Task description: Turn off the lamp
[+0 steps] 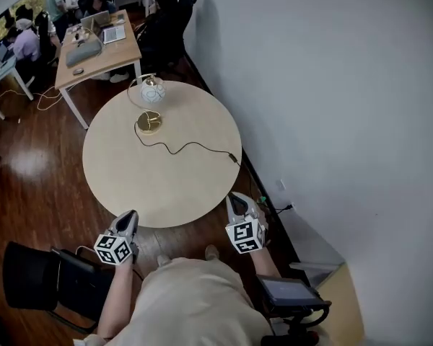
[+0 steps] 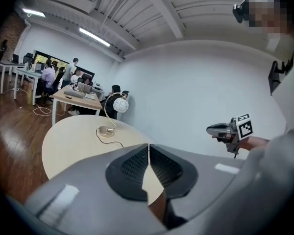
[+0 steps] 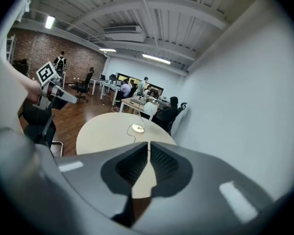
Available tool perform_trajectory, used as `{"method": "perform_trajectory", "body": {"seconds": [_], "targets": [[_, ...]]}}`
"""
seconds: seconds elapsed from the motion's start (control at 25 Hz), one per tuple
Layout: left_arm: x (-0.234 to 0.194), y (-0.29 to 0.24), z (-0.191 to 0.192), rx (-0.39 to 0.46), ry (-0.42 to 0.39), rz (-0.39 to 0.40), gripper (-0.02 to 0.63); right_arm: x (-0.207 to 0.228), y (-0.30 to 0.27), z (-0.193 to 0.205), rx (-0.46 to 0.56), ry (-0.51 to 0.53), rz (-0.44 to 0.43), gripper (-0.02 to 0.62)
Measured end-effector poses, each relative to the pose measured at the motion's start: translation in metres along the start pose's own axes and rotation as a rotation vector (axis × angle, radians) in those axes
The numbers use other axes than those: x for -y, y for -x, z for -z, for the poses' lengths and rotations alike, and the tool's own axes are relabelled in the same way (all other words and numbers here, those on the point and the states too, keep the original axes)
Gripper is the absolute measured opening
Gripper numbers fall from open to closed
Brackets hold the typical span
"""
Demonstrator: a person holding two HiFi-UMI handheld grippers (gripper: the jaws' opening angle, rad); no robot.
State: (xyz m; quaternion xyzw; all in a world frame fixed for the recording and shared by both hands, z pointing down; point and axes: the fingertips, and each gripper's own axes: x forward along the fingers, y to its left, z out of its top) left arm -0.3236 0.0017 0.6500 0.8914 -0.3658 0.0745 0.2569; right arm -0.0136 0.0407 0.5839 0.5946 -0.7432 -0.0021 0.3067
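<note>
The lamp stands on the far side of the round table point(image 1: 180, 186), with a white globe shade point(image 1: 153, 90) on a curved stem over a brass base point(image 1: 149, 122). Its black cord point(image 1: 195, 146) snakes to the table's right edge. Both grippers hover at the near edge, far from the lamp. My left gripper point(image 1: 132, 215) is shut and empty; ahead of it lie the globe point(image 2: 120, 105) and the base point(image 2: 106, 130). My right gripper point(image 1: 233, 197) is shut and empty too, pointing across the table at the globe point(image 3: 150, 107) and the base point(image 3: 137, 128).
A white wall point(image 1: 332, 85) runs close along the table's right side. A desk point(image 1: 101, 49) with laptops and several seated people lie beyond the table. A black chair point(image 1: 36, 276) stands at my lower left, and a screen on a stand point(image 1: 289, 294) at my lower right.
</note>
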Motion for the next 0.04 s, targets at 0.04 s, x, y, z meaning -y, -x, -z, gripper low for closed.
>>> {"method": "perform_trajectory", "body": {"seconds": [0.04], "targets": [[-0.0036, 0.0042, -0.0012, -0.006, -0.006, 0.002, -0.015, -0.0050, -0.0002, -0.0032, 0.002, -0.002, 0.001, 0.009]]}}
